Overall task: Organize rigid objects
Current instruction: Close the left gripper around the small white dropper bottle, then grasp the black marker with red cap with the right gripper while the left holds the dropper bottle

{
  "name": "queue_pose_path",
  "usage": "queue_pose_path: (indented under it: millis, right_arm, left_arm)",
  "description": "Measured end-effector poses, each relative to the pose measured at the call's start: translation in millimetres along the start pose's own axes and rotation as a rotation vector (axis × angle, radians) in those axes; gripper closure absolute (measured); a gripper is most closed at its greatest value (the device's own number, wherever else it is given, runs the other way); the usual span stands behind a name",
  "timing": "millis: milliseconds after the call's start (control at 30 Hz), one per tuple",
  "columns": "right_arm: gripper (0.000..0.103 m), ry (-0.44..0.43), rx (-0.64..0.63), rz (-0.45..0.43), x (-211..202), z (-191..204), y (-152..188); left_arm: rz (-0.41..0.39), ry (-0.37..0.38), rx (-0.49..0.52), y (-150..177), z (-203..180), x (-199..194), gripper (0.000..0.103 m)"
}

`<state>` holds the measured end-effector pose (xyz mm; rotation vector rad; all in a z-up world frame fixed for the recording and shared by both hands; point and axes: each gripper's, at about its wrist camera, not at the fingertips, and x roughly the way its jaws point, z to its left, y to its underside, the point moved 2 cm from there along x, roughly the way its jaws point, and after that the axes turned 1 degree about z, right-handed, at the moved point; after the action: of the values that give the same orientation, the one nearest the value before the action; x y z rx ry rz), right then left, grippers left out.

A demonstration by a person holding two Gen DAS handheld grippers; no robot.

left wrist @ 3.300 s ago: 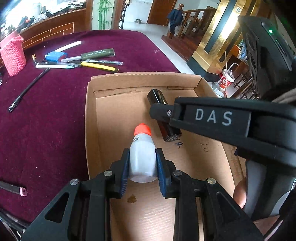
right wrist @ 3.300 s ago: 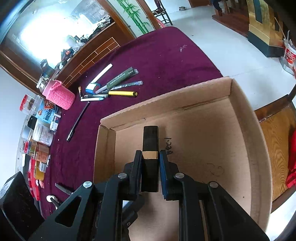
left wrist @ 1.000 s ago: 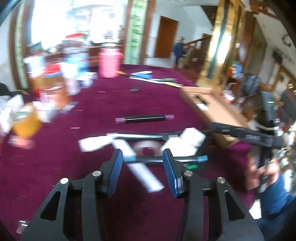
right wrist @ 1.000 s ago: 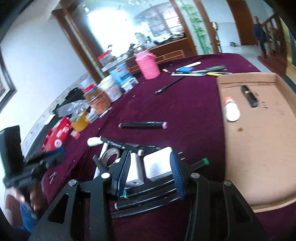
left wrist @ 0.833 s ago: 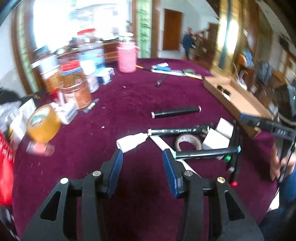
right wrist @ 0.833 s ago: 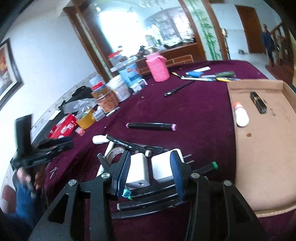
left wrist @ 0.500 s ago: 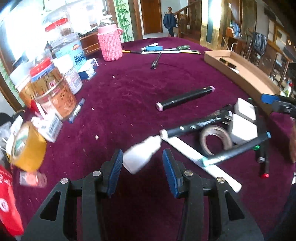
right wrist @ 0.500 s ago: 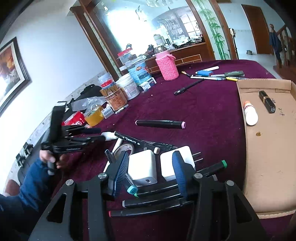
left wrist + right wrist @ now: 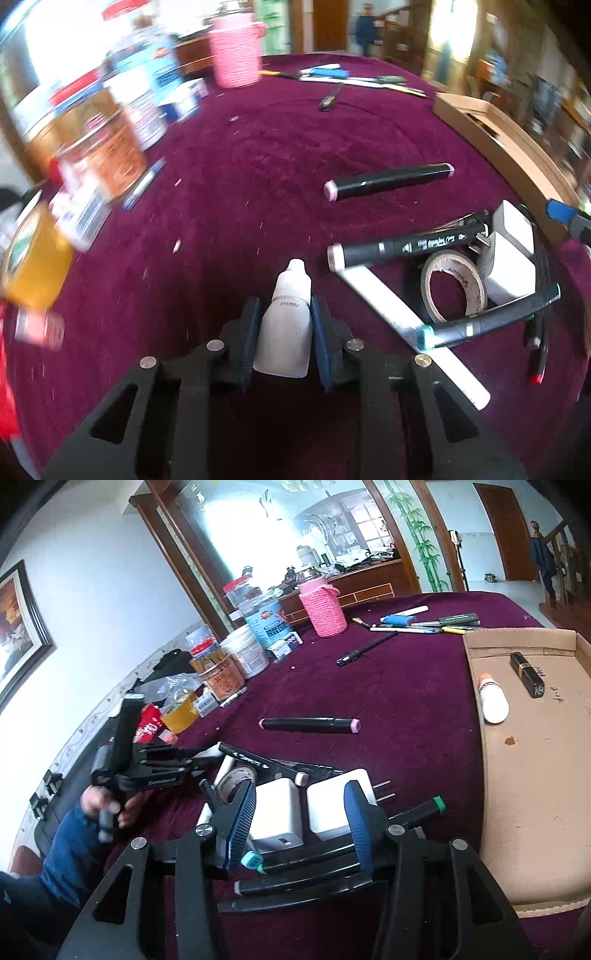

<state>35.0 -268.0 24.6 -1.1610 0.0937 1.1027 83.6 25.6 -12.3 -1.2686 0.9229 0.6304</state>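
Left gripper (image 9: 283, 332) closing, pads touching sides of small white dropper bottle (image 9: 286, 325) lying on maroon tablecloth (image 9: 240, 177). Right gripper (image 9: 298, 825) hovering with jaws apart over two white chargers (image 9: 306, 812), gripping nothing. Cardboard tray (image 9: 543, 812) sitting rightmost.

A pink knitted holder (image 9: 325, 609) is seen standing at the far side of the surface (image 9: 388, 698), which is covered in dark red cloth. Jars with red lids (image 9: 218, 668) and a white tub (image 9: 249, 650) are grouped to its left. A framed picture (image 9: 16, 620) is hung on the white wall, and a bamboo-painted panel (image 9: 424, 542) is seen beside a wooden door (image 9: 506, 531).
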Motion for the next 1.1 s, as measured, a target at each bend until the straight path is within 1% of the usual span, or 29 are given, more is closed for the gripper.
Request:
queue_pose_path:
  millis: [100, 167, 233, 267, 367, 467, 500, 567, 633, 700, 800, 900, 1000, 1100]
  right_arm:
    - [0.059, 0.003, 0.028, 0.015, 0.9, -3.4, 0.9]
    - [0.059, 0.033, 0.062, 0.058, 2.6, -4.6, 3.3]
    - [0.059, 0.032, 0.092, 0.1, 0.4, -1.9, 6.4]
    - [0.059, 0.031, 0.105, 0.121, -2.8, 0.5, 8.2]
    - [0.059, 0.102, 0.123, 0.189, -9.0, 3.5, 15.2]
    - [0.059, 0.108, 0.146, 0.258, -5.5, 4.5, 23.9]
    - [0.059, 0.117, 0.144, 0.266, -3.5, 4.8, 25.9]
    - [0.059, 0.167, 0.135, 0.29, 3.2, 4.9, 27.1]
    - [0.059, 0.176, 0.145, 0.304, 8.4, 4.9, 26.2]
    - [0.059, 0.232, 0.138, 0.328, 14.7, 4.6, 25.9]
    - [0.06, 0.258, 0.156, 0.356, 23.2, 0.1, 27.2]
    - [0.061, 0.289, 0.123, 0.359, 27.0, 3.5, 23.4]
    - [0.06, 0.307, 0.06, 0.38, 33.5, 11.1, 22.9]
    - [0.06, 0.367, -0.067, 0.409, 38.0, 23.4, 29.1]
  left_arm:
    - [-0.009, 0.018, -0.073, 9.9, -5.8, -6.5, 0.078]
    - [-0.025, 0.018, -0.093, 12.1, -4.6, -7.3, 0.078]
    - [-0.029, 0.044, -0.113, 12.7, -0.1, -7.9, 0.078]
    - [-0.032, 0.052, -0.119, 12.5, 1.0, -7.8, 0.078]
    - [-0.047, 0.069, -0.121, 13.8, 3.3, -8.6, 0.078]
    - [-0.054, 0.071, -0.112, 13.5, 2.5, -8.5, 0.078]
    - [-0.056, 0.07, -0.106, 14.4, 2.0, -9.1, 0.078]
    - [-0.059, 0.069, -0.103, 15.2, 1.4, -9.4, 0.078]
    - [-0.06, 0.071, -0.107, 15.5, 2.2, -9.9, 0.078]
    - [-0.063, 0.077, -0.116, 15.8, 4.0, -10.6, 0.078]
    - [-0.074, 0.093, -0.137, 16.5, 8.0, -13.5, 0.078]
    - [-0.096, 0.109, -0.143, 16.1, 9.4, -18.6, 0.078]
    - [-0.123, 0.12, -0.134, 15.6, 7.0, -25.3, 0.078]
    - [-0.132, 0.125, -0.128, 15.0, 5.3, -27.0, 0.078]
